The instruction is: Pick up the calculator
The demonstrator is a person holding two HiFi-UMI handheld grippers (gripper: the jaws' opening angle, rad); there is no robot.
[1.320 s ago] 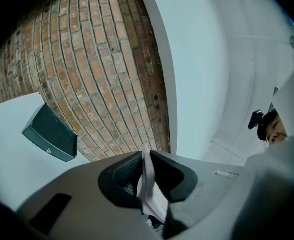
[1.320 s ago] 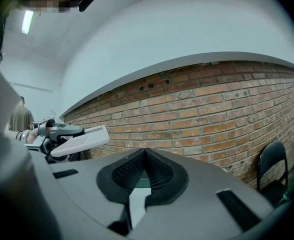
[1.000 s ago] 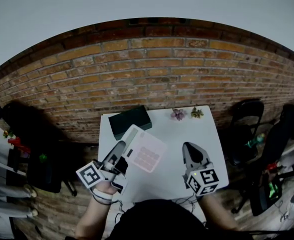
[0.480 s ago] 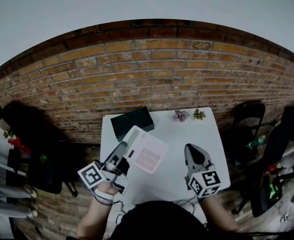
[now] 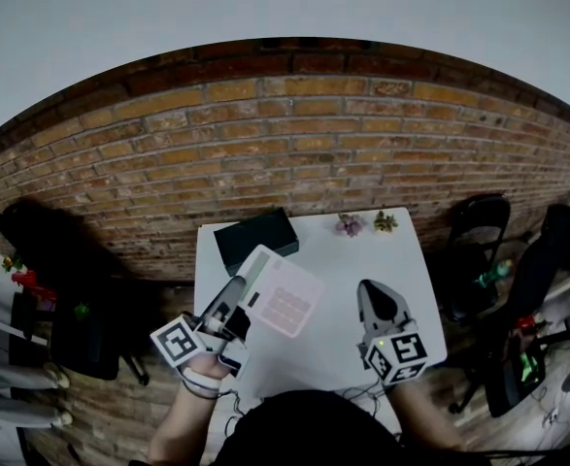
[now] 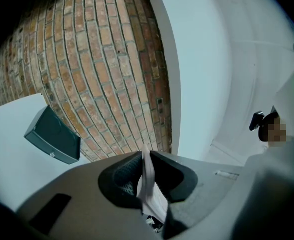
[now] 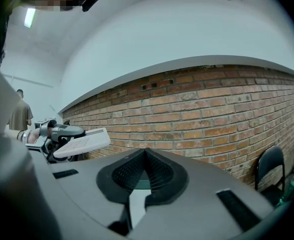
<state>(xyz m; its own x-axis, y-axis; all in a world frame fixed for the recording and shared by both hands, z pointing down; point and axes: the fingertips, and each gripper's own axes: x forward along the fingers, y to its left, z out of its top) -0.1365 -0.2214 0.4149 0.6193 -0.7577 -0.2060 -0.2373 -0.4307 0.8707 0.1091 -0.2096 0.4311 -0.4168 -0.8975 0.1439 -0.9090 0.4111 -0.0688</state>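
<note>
The left hand-held gripper (image 5: pixel 236 284) kept its jaws clamped on the edge of the calculator (image 5: pixel 283 297), holding it lifted above the counter (image 5: pixel 362 250), barely shifted from a second before. The pickup looked done. The right hand-held gripper (image 5: pixel 375 289) hovered closed and empty.

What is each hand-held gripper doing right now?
Left hand-held gripper: closed, holding the calculator.
Right hand-held gripper: closed, holding nothing.

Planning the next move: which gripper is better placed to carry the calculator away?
Left. The left gripper is clamped on the calculator, above the table; the right gripper is shut, empty, apart from it.
</note>
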